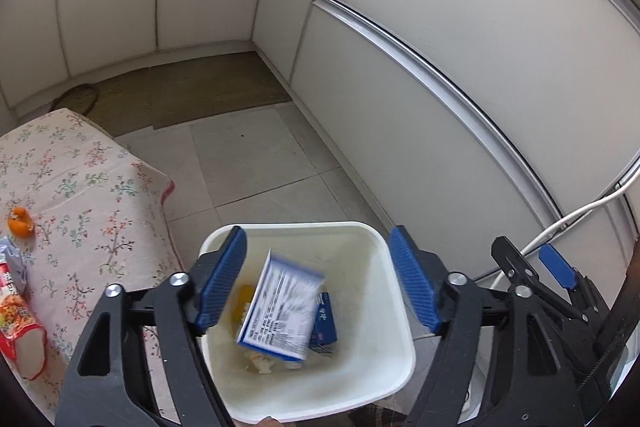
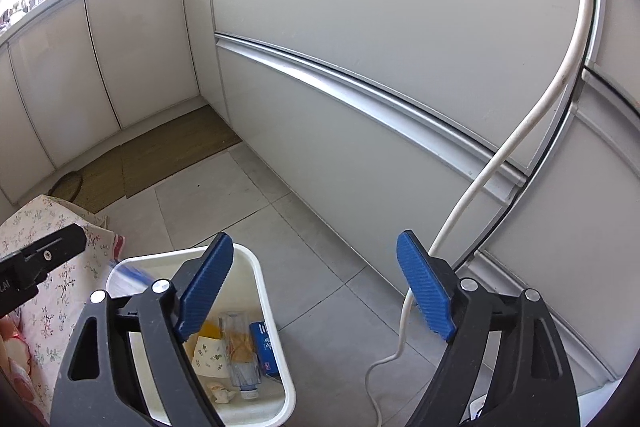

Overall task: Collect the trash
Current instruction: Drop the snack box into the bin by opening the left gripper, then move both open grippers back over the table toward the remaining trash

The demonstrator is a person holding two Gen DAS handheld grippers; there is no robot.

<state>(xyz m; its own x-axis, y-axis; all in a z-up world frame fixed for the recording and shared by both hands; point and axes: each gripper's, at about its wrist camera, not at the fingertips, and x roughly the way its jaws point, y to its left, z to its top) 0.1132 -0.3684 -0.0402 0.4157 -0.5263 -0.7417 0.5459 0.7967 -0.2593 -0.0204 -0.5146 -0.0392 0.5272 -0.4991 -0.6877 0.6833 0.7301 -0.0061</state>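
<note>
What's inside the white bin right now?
In the white bin: a blurred blue-and-white carton dropping in, a dark blue box, a clear bottle, crumpled paper. Anything beneath them is hidden.

Glossy white cabinet fronts (image 1: 440, 75), grey floor tiles (image 1: 256, 163), brown mat (image 1: 208, 87), floral-covered furniture (image 1: 80, 179), daylight

Home kitchen: glossy white base cabinets (image 2: 360, 47) under countertop, grey tiled floor (image 1: 256, 163), woven mat (image 1: 208, 91).
</note>
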